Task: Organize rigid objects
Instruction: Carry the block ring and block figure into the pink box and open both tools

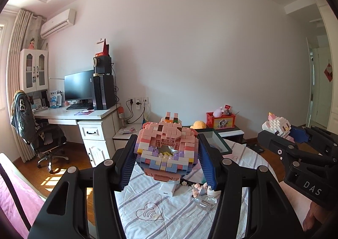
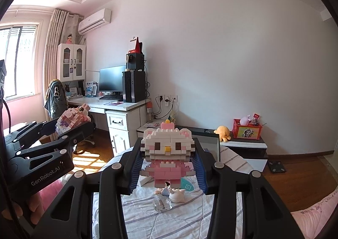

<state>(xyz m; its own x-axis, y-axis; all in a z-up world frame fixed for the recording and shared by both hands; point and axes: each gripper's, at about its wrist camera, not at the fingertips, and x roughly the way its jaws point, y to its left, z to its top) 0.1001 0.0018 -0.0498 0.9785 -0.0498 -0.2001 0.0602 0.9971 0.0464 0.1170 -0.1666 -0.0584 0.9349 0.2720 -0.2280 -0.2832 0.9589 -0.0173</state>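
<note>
Well, taking the striped bedspread (image 1: 169, 207) as our landmark and going left to right, we begin with the white desk (image 1: 84, 113) beyond its far left corner, a dark monitor (image 1: 78, 85) standing on it.

Next comes our left gripper (image 1: 166, 150), raised above the bedspread. Its blue-padded fingers (image 1: 129, 162) are clamped on the two sides of a pink brick figure (image 1: 168, 146), which sits squarely between them, tipped so that its pastel rings and underside face us. The figure is lifted clear of the cloth.

On the bedspread itself, below the pink figure, we see a small white box (image 1: 168, 190) and, just right of it, a little cluster of figurines (image 1: 200, 189) with a clear plastic piece (image 1: 206, 203) in front.

Further right, also above the bedspread, our right gripper (image 2: 168, 160) holds a white cat brick figure (image 2: 166, 148) in a pink dress. This one stands upright, facing us, with the fingers (image 2: 136, 165) pressed against its body from either side, just under the wide head, and its feet hang free above the figurines.

Past the bedspread's far right edge stands a low cabinet (image 2: 243, 144), with a yellow plush toy (image 2: 224, 132) and a red box (image 2: 247, 131) on top.
</note>
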